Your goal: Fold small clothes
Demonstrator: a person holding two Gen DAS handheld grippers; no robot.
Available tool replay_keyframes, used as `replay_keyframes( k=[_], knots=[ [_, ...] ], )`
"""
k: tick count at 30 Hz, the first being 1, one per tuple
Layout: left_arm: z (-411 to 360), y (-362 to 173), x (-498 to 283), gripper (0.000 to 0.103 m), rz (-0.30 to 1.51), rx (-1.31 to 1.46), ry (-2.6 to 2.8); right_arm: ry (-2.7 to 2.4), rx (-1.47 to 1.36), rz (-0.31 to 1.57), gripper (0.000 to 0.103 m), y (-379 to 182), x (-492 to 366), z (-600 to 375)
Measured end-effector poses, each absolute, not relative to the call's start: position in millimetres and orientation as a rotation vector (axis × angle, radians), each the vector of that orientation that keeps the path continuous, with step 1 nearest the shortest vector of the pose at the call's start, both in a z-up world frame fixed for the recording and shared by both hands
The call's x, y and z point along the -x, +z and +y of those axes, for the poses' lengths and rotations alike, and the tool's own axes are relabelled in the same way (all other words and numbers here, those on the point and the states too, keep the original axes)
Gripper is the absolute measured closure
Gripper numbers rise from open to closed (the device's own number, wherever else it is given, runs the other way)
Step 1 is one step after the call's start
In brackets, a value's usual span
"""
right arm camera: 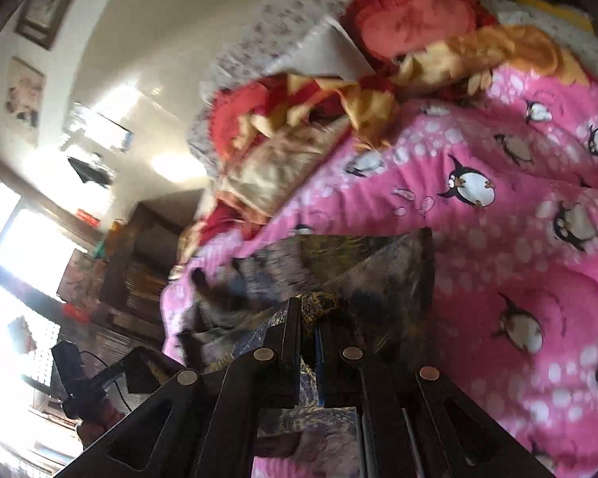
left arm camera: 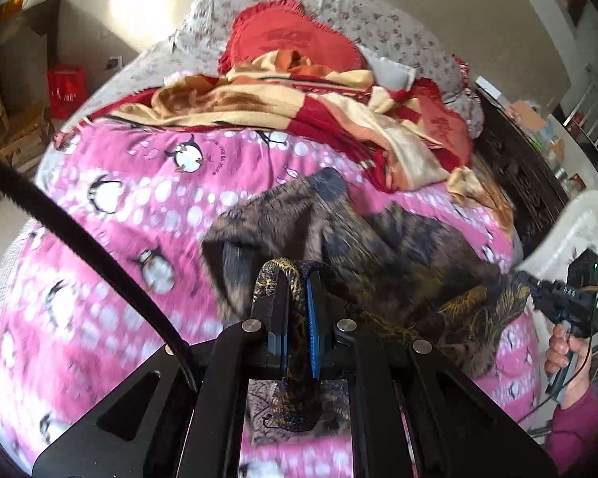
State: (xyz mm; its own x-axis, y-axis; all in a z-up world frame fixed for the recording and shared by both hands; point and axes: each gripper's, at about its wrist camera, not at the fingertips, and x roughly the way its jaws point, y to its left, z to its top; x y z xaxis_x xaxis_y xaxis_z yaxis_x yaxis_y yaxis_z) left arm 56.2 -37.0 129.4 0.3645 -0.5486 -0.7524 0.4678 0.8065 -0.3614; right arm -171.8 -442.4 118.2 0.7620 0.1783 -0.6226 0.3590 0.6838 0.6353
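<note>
Left gripper [left arm camera: 293,279] and right gripper [right arm camera: 307,310] fingers pinching patterned garment [left arm camera: 378,247], seemingly lifted over pink quilt [left arm camera: 139,207]

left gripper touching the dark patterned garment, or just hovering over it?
Touching. Left wrist view: the left gripper has the garment pinched between its closed fingers, hem looped over the tips.
</note>
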Motion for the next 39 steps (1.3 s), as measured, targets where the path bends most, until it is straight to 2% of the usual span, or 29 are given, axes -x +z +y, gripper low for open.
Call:
replay_keyframes(
  k=[5, 7, 8, 9, 14, 18, 22, 26, 29, 34, 39],
  knots=[
    [-40.2, 111.6, -94.1, 0.096, 1.051, 0.135, -0.653, -0.106, -0.803, 0.754, 0.098, 111.3, 160.7, -455.9],
    [-33.4, 115.5, -98.2, 0.079, 1.053, 0.140, -0.656, -0.105, -0.793, 0.741, 0.096, 114.8, 169.8, -457.4],
    [-28.3, 118.6, -98.1, 0.063, 1.050, 0.150, -0.661, -0.114, -0.766, 0.740, 0.095, 117.8, 175.9, -456.6],
    [-23.2, 123.2, -94.5, 0.056, 1.035, 0.159, -0.667, -0.125, -0.742, 0.738, 0.093, 120.5, 180.4, -455.8],
    [-20.0, 134.2, -57.1, 0.055, 0.998, 0.032, -0.724, -0.122, -0.671, 0.696, 0.088, 140.0, 209.2, -452.2],
    [-25.7, 125.3, -15.2, 0.055, 1.019, -0.047, -0.818, 0.077, -0.567, 0.796, 0.088, 134.9, 206.8, -406.0],
    [-52.3, 98.1, 18.3, 0.055, 1.076, -0.169, -0.886, 0.201, -0.431, 0.961, 0.089, 98.8, 191.5, -348.1],
    [-88.9, 64.0, 24.0, 0.055, 1.132, -0.270, -0.851, 0.145, -0.461, 1.064, 0.089, 54.6, 167.2, -342.8],
    [-110.0, 48.7, 2.6, 0.055, 1.170, -0.280, -0.792, 0.076, -0.474, 0.991, 0.089, 59.7, 147.4, -357.3],
    [-124.1, 74.2, -51.7, 0.055, 1.085, -0.179, -0.721, -0.007, -0.510, 0.750, 0.088, 103.8, 102.5, -389.1],
    [-125.3, 102.8, -99.6, 0.055, 0.985, -0.090, -0.619, -0.104, -0.505, 0.720, 0.088, 119.7, 55.9, -411.6]
  ],
)
